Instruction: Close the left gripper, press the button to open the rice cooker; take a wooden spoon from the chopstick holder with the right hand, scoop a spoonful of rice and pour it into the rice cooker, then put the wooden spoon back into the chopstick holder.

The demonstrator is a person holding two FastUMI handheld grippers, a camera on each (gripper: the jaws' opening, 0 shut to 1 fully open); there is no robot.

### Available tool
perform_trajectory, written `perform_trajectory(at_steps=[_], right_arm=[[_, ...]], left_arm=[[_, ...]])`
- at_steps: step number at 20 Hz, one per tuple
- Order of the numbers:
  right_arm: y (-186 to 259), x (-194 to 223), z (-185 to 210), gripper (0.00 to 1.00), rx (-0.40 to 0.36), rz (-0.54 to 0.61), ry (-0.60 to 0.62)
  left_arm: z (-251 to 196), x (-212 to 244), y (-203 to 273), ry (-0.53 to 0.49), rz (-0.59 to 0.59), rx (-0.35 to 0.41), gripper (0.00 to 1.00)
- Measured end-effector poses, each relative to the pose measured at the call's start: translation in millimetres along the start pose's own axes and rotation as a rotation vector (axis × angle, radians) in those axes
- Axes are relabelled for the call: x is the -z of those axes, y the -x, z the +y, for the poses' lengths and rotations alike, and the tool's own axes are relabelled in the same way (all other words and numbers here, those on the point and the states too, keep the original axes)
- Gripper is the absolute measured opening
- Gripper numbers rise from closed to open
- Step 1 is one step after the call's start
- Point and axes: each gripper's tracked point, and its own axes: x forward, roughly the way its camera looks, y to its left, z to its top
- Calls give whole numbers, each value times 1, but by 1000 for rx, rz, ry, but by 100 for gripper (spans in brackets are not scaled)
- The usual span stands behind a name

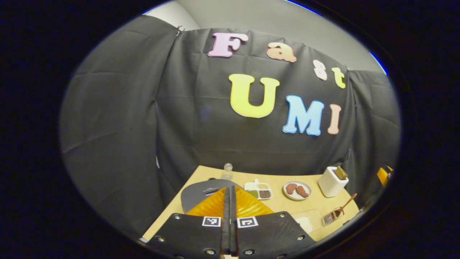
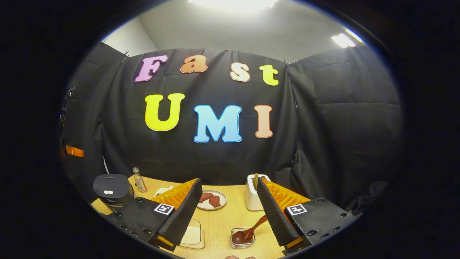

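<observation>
My left gripper is shut, with its fingers pressed together and nothing between them. Just beyond it sits the dark rice cooker, lid down; in the right gripper view the rice cooker stands at the table's left end. My right gripper hangs open above the table's front. The wooden spoon lies with its bowl in a small glass dish, handle rising toward the right finger. The white chopstick holder stands behind it. The left gripper view shows the spoon and the holder at the right.
A clear box with white contents lies near the left finger. A plate of brown food, a small bottle and a divided tray of grains stand along the back of the wooden table. Black cloth walls close it in.
</observation>
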Motion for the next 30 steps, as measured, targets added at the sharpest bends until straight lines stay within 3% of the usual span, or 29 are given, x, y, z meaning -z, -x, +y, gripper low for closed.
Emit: perform_trajectory(at_steps=[2,7,16,24,30], right_arm=[[7,7,-2,97,35,2,-13],[24,24,-7,98,111,38,-31],[51,32,-32,98,247,52,-21],[52,43,-30,98,259,82,-6],[49,52,-24,98,253,106,-25]], left_arm=[[-2,7,-8,0,16,41,1],[4,34,-42,-47,105,64,1],[-20,122,-84,-89,320,152,1],[-25,164,-89,-85,422,157,1],[-23,171,-84,-49,443,158,1]])
